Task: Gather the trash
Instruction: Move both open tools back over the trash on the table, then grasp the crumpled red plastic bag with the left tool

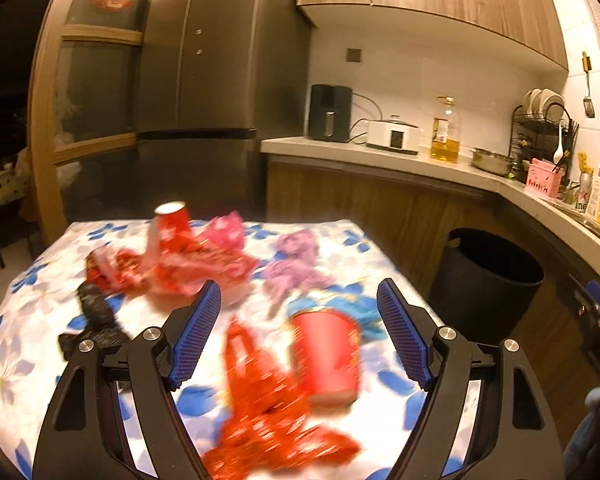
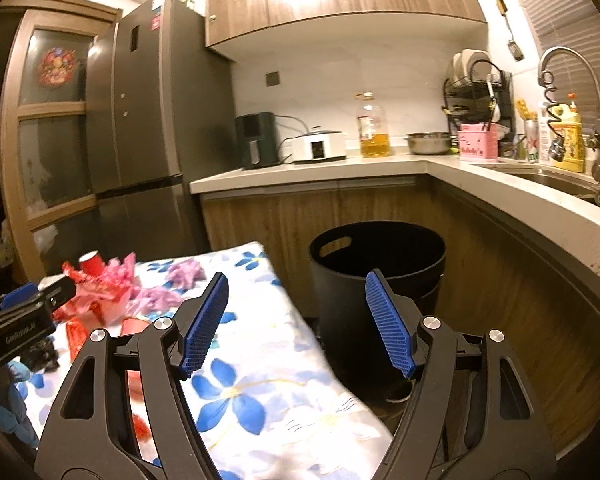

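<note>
Left wrist view: left tongs (image 1: 300,332) apart, empty, over desk (image 1: 340,236) near edge; red cup (image 1: 326,354) and red wrapper (image 1: 260,412) lying between. Right tongs (image 2: 296,324) apart, opening, empty, past desk's right edge, facing black bin (image 2: 378,268).

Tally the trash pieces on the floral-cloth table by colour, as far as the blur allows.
Red paper cups: 2 (upright, lying)
Red foil wrappers: 2 (near, far)
Pink crumpled wrapper: 1
Purple crumpled wrappers: 2
Black wrapper: 1
Total: 8
</note>
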A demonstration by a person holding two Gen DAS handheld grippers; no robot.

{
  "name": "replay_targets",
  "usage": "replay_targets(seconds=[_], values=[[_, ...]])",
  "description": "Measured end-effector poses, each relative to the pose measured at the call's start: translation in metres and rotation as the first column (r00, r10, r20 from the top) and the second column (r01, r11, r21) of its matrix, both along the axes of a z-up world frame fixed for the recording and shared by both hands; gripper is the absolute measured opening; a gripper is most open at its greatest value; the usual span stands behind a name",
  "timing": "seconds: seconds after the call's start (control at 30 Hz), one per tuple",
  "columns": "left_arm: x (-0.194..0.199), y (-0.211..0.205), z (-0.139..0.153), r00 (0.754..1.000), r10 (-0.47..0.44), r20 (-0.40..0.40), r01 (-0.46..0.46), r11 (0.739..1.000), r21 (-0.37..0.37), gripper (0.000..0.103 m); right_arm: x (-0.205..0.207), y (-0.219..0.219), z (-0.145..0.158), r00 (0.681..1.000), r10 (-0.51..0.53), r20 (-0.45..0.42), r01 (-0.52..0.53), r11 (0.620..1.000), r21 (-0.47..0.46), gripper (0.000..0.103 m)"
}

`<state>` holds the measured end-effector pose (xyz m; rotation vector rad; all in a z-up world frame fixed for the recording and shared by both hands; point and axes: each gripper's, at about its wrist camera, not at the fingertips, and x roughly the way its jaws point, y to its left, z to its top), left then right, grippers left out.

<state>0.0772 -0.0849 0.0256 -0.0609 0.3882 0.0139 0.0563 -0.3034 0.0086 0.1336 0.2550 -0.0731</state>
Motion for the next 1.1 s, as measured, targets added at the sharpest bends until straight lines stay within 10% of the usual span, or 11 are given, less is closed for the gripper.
replay_targets(seconds=[1.1], values=[[-0.010, 0.048, -0.100, 0.973, -0.117, -0.197, 0.104, 0.992, -0.075, 0.068, 0.001, 0.086, -0.039, 0.968, 0.217, -0.126, -0.223, 0.974, -0.032, 0.070]])
